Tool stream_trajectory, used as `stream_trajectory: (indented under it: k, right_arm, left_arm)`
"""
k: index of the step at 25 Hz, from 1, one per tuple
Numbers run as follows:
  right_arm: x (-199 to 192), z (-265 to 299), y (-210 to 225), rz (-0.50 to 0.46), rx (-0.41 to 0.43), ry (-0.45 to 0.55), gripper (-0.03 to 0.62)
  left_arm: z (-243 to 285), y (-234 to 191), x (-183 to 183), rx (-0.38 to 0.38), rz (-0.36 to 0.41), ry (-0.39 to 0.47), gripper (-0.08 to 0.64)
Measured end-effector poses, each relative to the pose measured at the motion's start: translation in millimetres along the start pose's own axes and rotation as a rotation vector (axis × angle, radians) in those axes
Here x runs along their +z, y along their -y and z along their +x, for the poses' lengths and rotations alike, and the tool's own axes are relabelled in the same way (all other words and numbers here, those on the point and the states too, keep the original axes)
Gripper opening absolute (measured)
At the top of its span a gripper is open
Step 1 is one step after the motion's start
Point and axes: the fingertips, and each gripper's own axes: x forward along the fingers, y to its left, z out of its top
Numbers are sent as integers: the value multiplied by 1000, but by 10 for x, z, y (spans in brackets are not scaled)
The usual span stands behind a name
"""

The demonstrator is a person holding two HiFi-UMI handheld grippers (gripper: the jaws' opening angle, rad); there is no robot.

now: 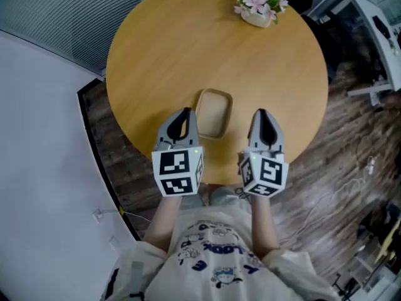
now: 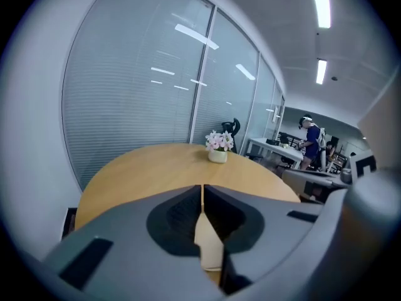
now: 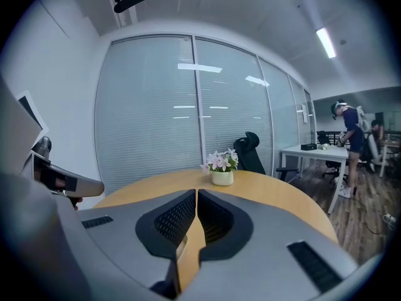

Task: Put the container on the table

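Observation:
A shallow tan rectangular container rests on the round wooden table, near its front edge. My left gripper hovers just left of the container with its jaws pressed together and nothing in them. My right gripper hangs a little to the container's right, also shut and empty. In the left gripper view, a strip of the container shows below and behind the closed left gripper. The right gripper points across the table top.
A white pot of pink flowers stands at the table's far edge. Behind the table runs a glass wall with blinds. Desks, an office chair and a person are off to the right. Cables lie on the wood floor.

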Motion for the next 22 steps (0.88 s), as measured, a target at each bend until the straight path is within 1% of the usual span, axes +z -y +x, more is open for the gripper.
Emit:
stream_trajectory:
  k: [3,8,13,22]
  right_arm:
    - [208,-119,-62,-3,-4,44,11]
    - [518,-292,-155,-15,-4,111,11]
    - [786,-502,-271,-18,-2,163,11]
    - [1053,-693,-356,-15,2,222,11]
  left_arm:
    - [-200,41,263,-14,14,80,9]
    - [-495,57,657,-9,73,204,9]
    - [-784,69,873,-13,92,272,9]
    - [-1059,164,1111,-41,109,358,9]
